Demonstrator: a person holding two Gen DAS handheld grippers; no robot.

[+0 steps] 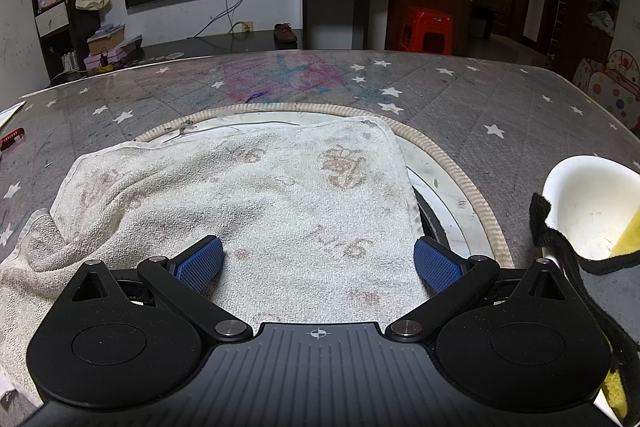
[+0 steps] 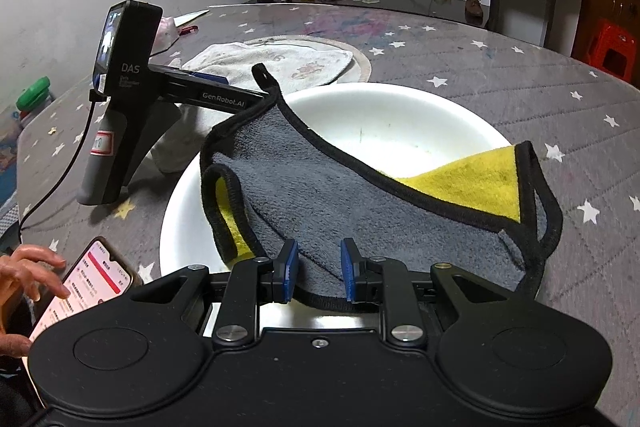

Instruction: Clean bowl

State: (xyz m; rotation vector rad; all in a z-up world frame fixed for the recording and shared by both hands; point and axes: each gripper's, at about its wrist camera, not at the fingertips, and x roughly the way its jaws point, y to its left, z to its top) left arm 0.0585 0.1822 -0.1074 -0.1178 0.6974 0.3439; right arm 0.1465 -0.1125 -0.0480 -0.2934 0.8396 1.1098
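left wrist view: my left gripper (image 1: 318, 259) has its blue pads spread wide with nothing pinched, low over a worn white towel (image 1: 240, 195). the towel lies across a round mat with a braided edge (image 1: 472, 187) on the grey star-print table cover (image 1: 480, 95). the white bowl (image 1: 588, 203) sits at the right edge of frame, just beside the mat, its mouth opening upward. being round, it shows no long axis i can call. a grey-and-yellow cloth (image 1: 592, 267) hangs over its near rim.

right wrist view: my right gripper (image 2: 319, 269) has its pads drawn close, nipping the cloth's (image 2: 340, 195) black-bound near edge. the cloth drapes over the near rim of the bowl (image 2: 384, 123), grey side up, with a yellow corner folded back on the right. its length runs left to right across the bowl. the left gripper (image 2: 208, 77) stands propped on the table to the left. a hand (image 2: 24, 267) touches a phone (image 2: 86, 287) at lower left.
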